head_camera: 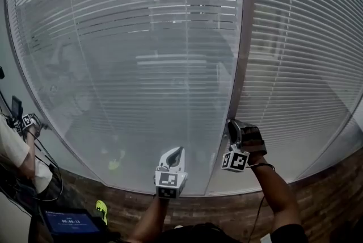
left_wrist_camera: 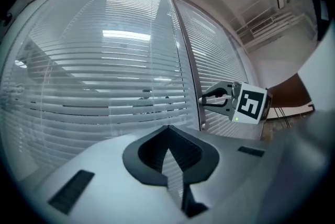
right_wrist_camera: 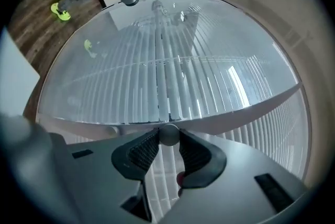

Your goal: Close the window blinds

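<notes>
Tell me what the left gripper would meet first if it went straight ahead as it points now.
Most likely the window glass, with the blinds behind it; nothing else shows in between, though depth is unclear.

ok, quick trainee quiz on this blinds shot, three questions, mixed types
1. True or false: the left gripper is clamped on a slat.
2. What is between the right gripper's jaws? A) a cord B) a round knob C) nothing
3. Fill in: the right gripper works at the ___ between the two panes.

Key: 1 false, its jaws are together on nothing, in front of the glass. 2 B. 3 frame.
</notes>
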`<state>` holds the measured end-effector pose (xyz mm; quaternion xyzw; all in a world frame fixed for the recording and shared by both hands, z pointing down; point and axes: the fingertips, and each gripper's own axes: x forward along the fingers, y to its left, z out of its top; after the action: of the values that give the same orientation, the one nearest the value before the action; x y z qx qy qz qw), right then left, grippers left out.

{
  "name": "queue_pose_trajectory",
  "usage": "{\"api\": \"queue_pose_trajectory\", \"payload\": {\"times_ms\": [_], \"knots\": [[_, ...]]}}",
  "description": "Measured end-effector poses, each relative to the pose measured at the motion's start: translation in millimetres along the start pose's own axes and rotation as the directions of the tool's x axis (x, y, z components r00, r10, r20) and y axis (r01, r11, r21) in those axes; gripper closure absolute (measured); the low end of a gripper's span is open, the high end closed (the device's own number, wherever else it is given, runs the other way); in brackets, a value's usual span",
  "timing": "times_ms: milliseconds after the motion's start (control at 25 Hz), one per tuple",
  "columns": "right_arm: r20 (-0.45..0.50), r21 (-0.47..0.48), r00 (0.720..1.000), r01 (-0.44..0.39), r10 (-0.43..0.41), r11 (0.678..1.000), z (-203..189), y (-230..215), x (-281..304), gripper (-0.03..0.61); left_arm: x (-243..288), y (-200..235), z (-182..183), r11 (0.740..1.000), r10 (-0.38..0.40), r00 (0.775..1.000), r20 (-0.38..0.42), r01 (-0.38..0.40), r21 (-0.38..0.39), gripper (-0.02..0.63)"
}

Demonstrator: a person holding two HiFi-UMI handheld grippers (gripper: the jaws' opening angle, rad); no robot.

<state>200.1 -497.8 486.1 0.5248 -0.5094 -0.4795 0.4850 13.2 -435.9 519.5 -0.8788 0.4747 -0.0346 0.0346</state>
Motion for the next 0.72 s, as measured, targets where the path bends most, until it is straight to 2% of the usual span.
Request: {"api": "queue_pose_trajectory", "payload": {"times_ms": [240, 320, 360, 440, 480, 520, 560, 600, 680, 720], "knots": [[0.009, 0.034, 1.0, -0.001, 0.0, 0.999, -4, 0, 6, 0.451, 14, 4, -8, 1.0, 0.0, 1.0, -0.026, 0.0, -0.014, 0.62], [0.005, 0.144, 1.0, -0.024, 0.023, 0.989, -3, 1, 4, 0.451, 17, 2, -6, 1.0, -0.005, 1.0, -0.025, 0.004, -0.01, 0.621], [0.01, 0.231, 0.999, -0.04, 0.039, 0.972, -1, 0, 1, 0.444, 17, 1, -5, 1.0, -0.007, 1.0, -0.024, 0.006, -0.009, 0.621], [0.021, 0.421, 0.998, -0.063, 0.06, 0.905, 2, -3, -5, 0.43, 17, -1, -4, 1.0, -0.009, 1.0, -0.02, 0.009, -0.01, 0.62], [0.026, 0.516, 0.998, -0.069, 0.066, 0.854, 1, -6, -6, 0.422, 17, -1, -3, 1.0, -0.011, 1.0, -0.019, 0.011, -0.011, 0.62], [0.032, 0.612, 0.997, -0.075, 0.071, 0.787, -1, -9, -6, 0.422, 17, -2, -3, 1.0, -0.014, 1.0, -0.019, 0.014, -0.009, 0.621], [0.042, 0.709, 0.996, -0.083, 0.076, 0.7, -4, -12, -6, 0.419, 18, -2, -3, 1.0, -0.017, 1.0, -0.02, 0.017, -0.007, 0.621], [0.056, 0.803, 0.995, -0.095, 0.084, 0.589, -7, -15, -8, 0.414, 18, -4, -3, 1.0, -0.021, 1.0, -0.021, 0.021, -0.005, 0.621], [0.088, 0.938, 0.991, -0.116, 0.101, 0.325, -10, -20, -13, 0.413, 19, -5, -4, 1.0, -0.027, 0.999, -0.025, 0.027, -0.004, 0.621], [0.104, 0.968, 0.99, -0.124, 0.098, 0.22, -10, -19, -14, 0.413, 20, -6, -5, 1.0, -0.029, 0.999, -0.029, 0.029, -0.002, 0.621]]}}
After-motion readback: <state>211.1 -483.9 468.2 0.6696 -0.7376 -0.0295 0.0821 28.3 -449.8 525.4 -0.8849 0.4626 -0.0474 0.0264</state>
